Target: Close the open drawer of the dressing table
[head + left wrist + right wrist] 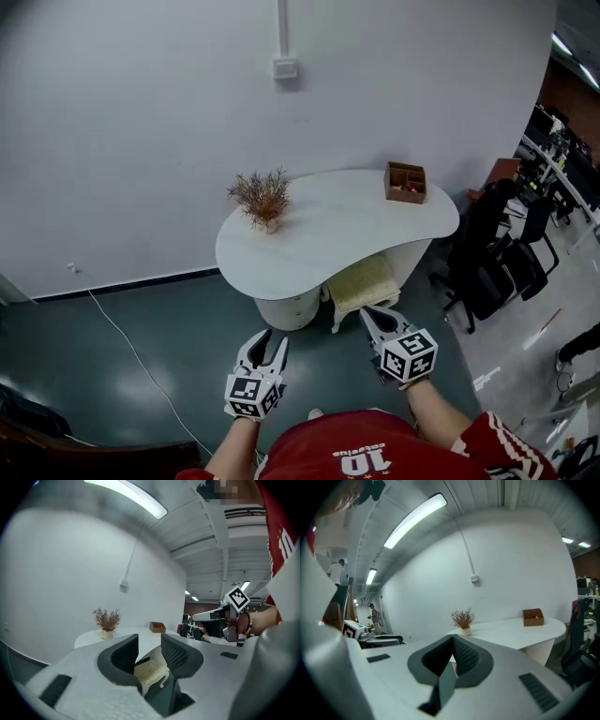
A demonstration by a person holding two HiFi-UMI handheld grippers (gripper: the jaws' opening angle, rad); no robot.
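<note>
The white kidney-shaped dressing table [337,225] stands against the wall ahead of me; it also shows as the table [91,637] in the left gripper view and the table [520,632] in the right gripper view. Its rounded pedestal [286,309] sits under the near left end; I cannot make out a drawer front from here. Both grippers hang in the air well short of the table. My left gripper [269,337] [149,639] is open, with nothing between its pads. My right gripper [377,314] [452,637] has its pads meeting at the tips, with nothing in them.
A dried plant in a vase [262,197] and a wooden box [405,181] stand on the tabletop. A cream stool [361,281] sits tucked under the table. Black office chairs [497,253] crowd the right side. A white cable [131,347] runs across the floor at left.
</note>
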